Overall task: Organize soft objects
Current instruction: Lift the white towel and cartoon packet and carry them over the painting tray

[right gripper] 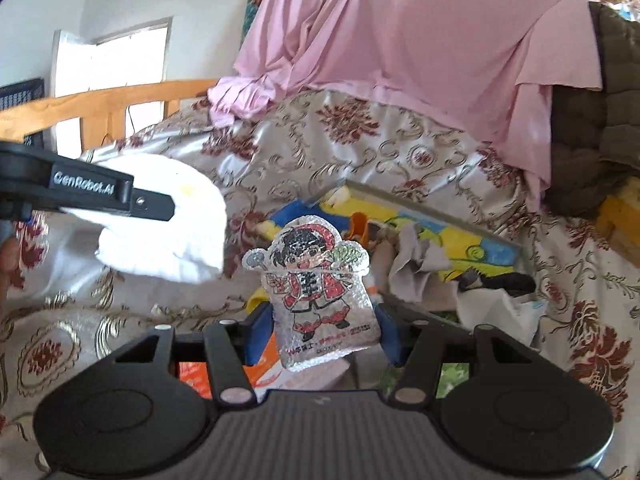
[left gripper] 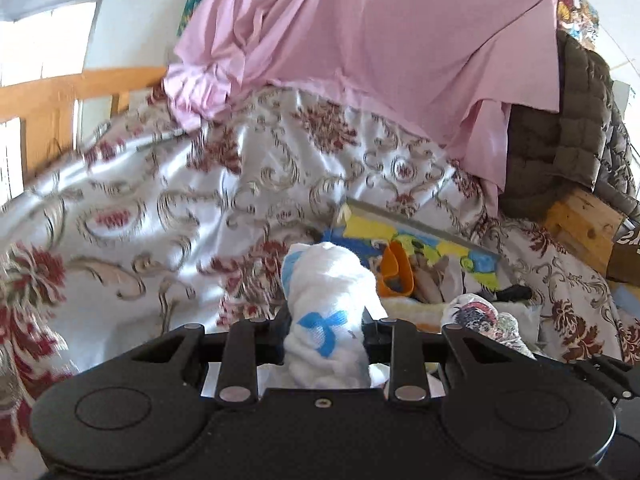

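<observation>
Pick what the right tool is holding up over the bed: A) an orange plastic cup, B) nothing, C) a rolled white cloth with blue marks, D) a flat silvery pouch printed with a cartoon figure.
D: in the right wrist view the right tool grips a silvery cartoon pouch upright between its fingers; the white cloth is in the left tool.

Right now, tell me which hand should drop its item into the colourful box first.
Probably the right. Its tool holds the silvery cartoon pouch directly in front of the colourful box. The left tool, gripping the white cloth, sits off to the side over the floral bedspread.
</observation>
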`<state>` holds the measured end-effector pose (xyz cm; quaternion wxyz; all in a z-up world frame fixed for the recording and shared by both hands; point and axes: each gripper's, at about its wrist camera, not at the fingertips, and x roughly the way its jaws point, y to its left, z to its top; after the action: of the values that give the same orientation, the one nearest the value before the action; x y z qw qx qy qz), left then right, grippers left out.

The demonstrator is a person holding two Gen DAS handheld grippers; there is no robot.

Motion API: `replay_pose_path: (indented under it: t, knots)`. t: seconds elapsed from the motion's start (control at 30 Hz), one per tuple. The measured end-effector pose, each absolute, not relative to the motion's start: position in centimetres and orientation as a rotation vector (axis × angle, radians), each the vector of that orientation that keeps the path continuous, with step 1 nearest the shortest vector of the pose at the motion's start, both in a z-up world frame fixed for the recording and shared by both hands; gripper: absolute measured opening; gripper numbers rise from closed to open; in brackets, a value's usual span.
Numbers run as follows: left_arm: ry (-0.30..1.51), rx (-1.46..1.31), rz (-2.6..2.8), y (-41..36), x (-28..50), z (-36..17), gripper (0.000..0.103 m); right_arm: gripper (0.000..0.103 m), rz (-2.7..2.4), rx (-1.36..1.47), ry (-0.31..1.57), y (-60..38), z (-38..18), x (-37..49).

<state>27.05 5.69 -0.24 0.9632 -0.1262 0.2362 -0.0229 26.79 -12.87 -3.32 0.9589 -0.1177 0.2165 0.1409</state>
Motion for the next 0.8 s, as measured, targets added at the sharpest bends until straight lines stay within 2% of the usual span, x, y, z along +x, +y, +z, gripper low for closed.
replay_pose_path:
  t: [0.37, 0.57, 0.8]
  knots:
    - [0.341, -0.281, -0.054, 4.9, 28.0, 2.1, 0.031, 0.06, 0.247, -0.126, 0.316, -14.4, 0.0, 29.3]
    - [0.268, -0.253, -0.101, 2.8, 34.9, 4.2, 0.031, 0.06, 0.168, -0.02, 0.27, -18.0, 1.4, 35.3]
    - [0.345, -0.267, -0.159, 0.4, 43.6, 3.1, 0.031, 0.06, 0.089, 0.116, 0.335, -21.0, 0.4, 41.8]
